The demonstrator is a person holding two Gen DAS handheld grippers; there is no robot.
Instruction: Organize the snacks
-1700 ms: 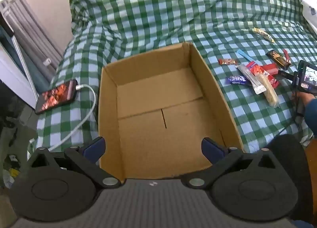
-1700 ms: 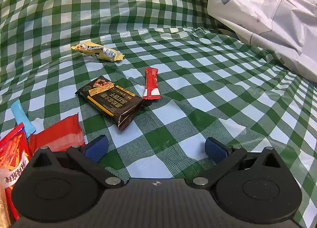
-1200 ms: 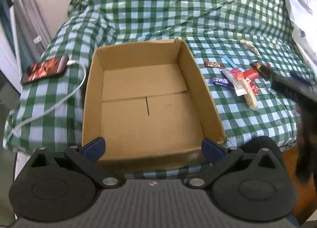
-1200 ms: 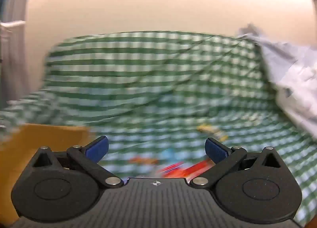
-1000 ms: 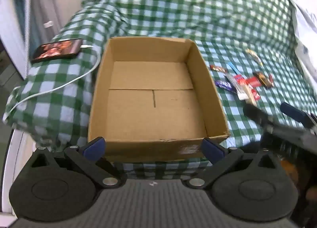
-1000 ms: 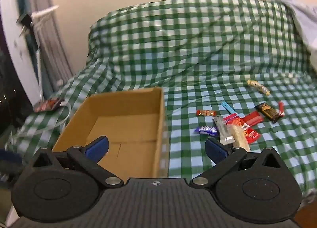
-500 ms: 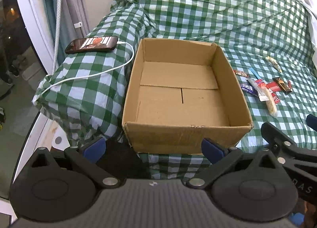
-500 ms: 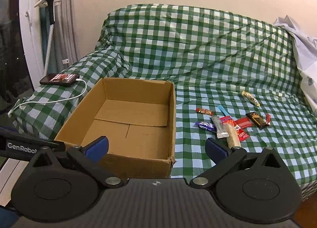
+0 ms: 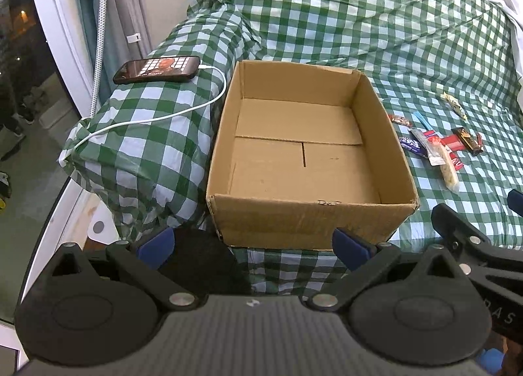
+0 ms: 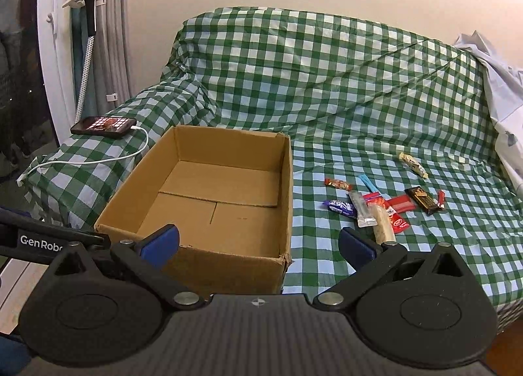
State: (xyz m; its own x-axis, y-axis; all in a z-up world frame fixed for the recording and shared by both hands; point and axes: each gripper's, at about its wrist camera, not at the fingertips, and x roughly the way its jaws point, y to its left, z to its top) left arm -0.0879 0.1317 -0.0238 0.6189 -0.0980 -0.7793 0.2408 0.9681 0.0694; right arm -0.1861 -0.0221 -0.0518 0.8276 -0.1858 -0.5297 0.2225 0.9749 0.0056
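Both pictures are bright and sharp, with soft, even light from above and no blur. The cardboard box [image 9: 310, 153] has a soft shadow inside its near wall, and the window [image 9: 19, 49] on the left is dark. Straight lines bend near the edges, and the corners go black, because the lens is round.

Black grippers, blue-padded fingers [image 9: 153, 243], seemingly.

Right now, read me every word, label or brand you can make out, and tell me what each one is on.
"GenRobo", cut off behind a finger: on the left gripper, seen in the right wrist view.
"DAS", partly cut off: on the right gripper, seen in the left wrist view.
Snack wrappers: print too small.
Phone screen: unreadable.
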